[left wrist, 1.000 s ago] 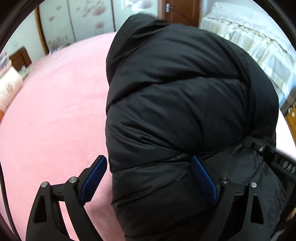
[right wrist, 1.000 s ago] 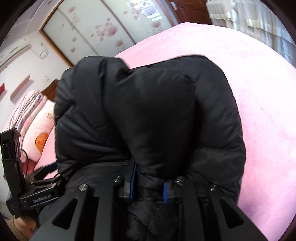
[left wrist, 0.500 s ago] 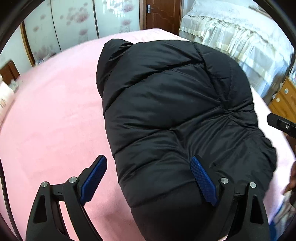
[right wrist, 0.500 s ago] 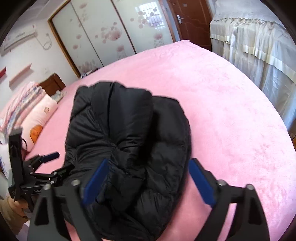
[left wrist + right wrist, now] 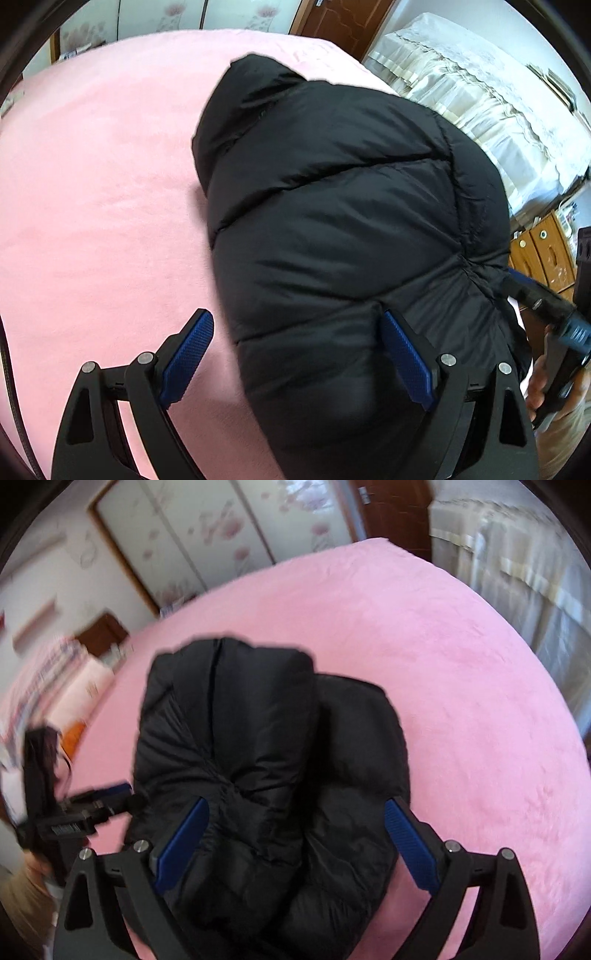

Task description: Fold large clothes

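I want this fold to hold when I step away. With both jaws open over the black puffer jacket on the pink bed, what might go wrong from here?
1. The black puffer jacket looks bulky and bulging; with the right gripper open and nothing pinning it, the fold may spring open.
2. The left gripper hangs close over the jacket; its open jaws could snag the fabric.
3. The bundle lies near the pink bed edge and might slide off.

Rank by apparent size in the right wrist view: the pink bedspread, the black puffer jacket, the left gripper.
1. pink bedspread: it fills most of the picture.
2. black puffer jacket: a folded bundle lying on the bedspread.
3. left gripper: only a small part shows at the picture's left edge, blurred, so its true size stays unsure.
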### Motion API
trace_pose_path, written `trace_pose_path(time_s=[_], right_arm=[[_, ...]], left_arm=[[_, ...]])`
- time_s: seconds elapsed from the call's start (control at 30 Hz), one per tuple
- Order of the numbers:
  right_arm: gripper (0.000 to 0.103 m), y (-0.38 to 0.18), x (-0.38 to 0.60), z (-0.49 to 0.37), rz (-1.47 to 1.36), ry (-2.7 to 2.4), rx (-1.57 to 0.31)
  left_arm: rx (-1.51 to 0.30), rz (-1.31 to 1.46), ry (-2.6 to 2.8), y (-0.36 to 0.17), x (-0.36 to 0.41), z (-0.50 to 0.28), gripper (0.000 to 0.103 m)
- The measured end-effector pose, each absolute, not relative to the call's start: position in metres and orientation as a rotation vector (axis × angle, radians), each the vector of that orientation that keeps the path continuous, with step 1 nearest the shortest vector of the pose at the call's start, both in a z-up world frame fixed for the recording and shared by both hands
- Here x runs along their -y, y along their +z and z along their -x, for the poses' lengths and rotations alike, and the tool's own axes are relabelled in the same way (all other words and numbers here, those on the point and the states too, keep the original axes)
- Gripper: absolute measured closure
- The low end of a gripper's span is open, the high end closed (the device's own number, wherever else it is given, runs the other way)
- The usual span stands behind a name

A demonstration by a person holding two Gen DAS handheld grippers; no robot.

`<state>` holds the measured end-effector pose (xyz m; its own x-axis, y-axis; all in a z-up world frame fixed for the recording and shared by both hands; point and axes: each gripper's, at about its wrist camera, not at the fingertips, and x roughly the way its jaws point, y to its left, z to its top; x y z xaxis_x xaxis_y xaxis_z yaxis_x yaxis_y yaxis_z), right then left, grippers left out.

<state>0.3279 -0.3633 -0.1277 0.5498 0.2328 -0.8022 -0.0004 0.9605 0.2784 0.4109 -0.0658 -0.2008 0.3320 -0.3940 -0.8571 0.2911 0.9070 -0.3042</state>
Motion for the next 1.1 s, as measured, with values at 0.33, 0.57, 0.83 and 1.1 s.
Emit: trace_pose_path(time_s=[0.33, 0.57, 0.83, 1.1], right_arm=[[0.000, -0.198, 0.408, -0.354, -0.410, 0.174, -1.152], [0.000, -0.239, 0.437, -0.354, -0.640, 0.288, -1.227], [0.000, -0.273, 0.446, -0.353, -0.835, 0.384, -1.260], [0.001, -0.279, 0.442, -0.344, -0.825, 0.446, -1.244]], left_arm=[[-1.204, 0.153, -0.485, -0.229, 0.079, -0.442, 0.002], [-1.262, 0.196, -0.529, -0.241, 0.080, -0.453, 0.000], [-1.340, 0.191, -0.555, -0.254, 0.086, -0.472, 0.000], [-1.340, 0.144, -0.588, -0.257, 0.103, -0.488, 0.003]])
